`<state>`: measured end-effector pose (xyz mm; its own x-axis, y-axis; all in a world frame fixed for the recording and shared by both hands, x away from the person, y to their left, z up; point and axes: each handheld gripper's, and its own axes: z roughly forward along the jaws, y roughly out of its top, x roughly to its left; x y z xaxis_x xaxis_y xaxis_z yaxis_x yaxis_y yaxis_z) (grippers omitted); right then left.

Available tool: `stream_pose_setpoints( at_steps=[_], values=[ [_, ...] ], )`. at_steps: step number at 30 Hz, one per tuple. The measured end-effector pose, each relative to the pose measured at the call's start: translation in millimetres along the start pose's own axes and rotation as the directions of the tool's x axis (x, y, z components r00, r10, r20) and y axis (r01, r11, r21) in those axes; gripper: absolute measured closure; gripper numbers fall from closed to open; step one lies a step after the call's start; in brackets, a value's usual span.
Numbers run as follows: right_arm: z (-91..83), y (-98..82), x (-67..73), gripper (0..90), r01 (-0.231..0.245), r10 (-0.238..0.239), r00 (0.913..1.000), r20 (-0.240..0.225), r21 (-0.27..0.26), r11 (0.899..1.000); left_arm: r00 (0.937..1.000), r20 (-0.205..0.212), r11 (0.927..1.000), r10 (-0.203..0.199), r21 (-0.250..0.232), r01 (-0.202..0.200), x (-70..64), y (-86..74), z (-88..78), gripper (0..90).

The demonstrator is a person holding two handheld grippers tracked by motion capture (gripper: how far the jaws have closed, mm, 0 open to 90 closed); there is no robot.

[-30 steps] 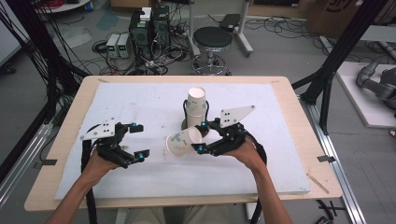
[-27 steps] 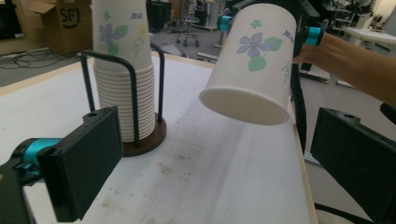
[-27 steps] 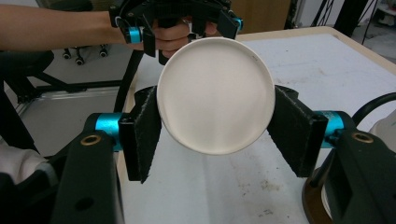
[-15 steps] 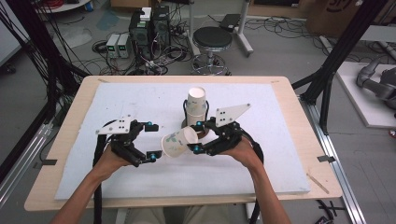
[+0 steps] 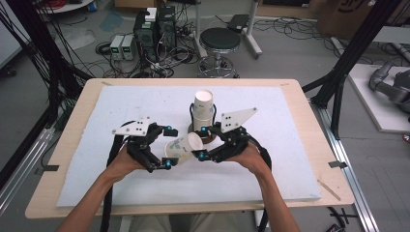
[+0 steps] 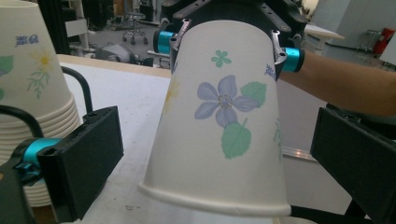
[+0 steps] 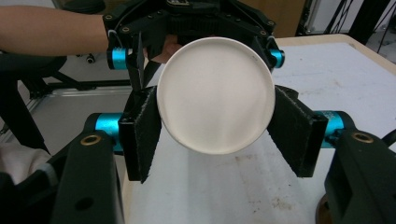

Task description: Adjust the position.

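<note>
A: What sits nearest on the table (image 5: 290,159)?

B: Two hands, each with a tool. The right tool (image 5: 200,142) is clamped on the narrow bottom end of a flowered paper cup (image 5: 183,148), held on its side above the white mat.

A: And the left tool (image 5: 167,147)?

B: Its jaws stand apart on either side of the cup's wide rim end, with gaps showing in the left gripper view, so no grip there.

A: Farther back?

B: A stack of cups (image 5: 203,110) stands upright, mouths down, just beyond the held cup.
</note>
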<state>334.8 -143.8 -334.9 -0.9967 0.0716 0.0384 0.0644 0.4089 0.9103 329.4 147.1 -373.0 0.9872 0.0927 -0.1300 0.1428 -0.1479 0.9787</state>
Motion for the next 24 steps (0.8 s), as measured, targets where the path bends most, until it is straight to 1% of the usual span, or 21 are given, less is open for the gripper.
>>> stream_pose_setpoints(
  at_steps=[3, 7, 10, 16, 19, 24],
  values=[
    [0.5, 0.2, 0.7, 37.7, 0.001, -0.001, 1.0, -0.006, -0.004, 1.0, 1.0, 0.009, 1.0, 0.0, -0.005, 0.0, 1.0, 1.2, 2.1, 2.4],
    [0.3, 0.5, 1.4, 37.7, -0.003, 0.003, 0.9999, -0.012, -0.005, 1.0, 0.9997, 0.025, 1.0, -0.003, 0.001, 0.003, 2.3, 4.3, 7.1, 2.4],
    [-0.2, 0.7, 1.3, 37.7, 0.003, -0.003, 0.9999, -0.011, -0.009, 1.0, 0.9993, 0.037, 1.0, -0.003, 0.007, 0.003, 3.8, 4.1, 10.0, 2.4],
    [-0.8, 1.0, 2.2, 37.7, 0.004, -0.004, 0.9999, -0.014, -0.016, 1.0, 0.999, 0.041, 0.9997, -0.018, 0.017, 0.017, 6.8, 2.5, 14.9, 2.4],
    [-0.8, 1.1, 2.3, 37.7, 0.002, -0.002, 0.9999, -0.017, -0.016, 1.0, 0.9987, 0.049, 0.9995, -0.017, 0.027, 0.015, 7.9, 1.8, 16.6, 2.5],
    [-1.5, 1.3, 2.4, 37.7, 0.0, 0.0, 0.9999, -0.016, -0.022, 1.0, 0.9978, 0.061, 0.9985, -0.027, 0.049, 0.024, 10.1, -0.9, 20.6, 2.5]
  ],
)
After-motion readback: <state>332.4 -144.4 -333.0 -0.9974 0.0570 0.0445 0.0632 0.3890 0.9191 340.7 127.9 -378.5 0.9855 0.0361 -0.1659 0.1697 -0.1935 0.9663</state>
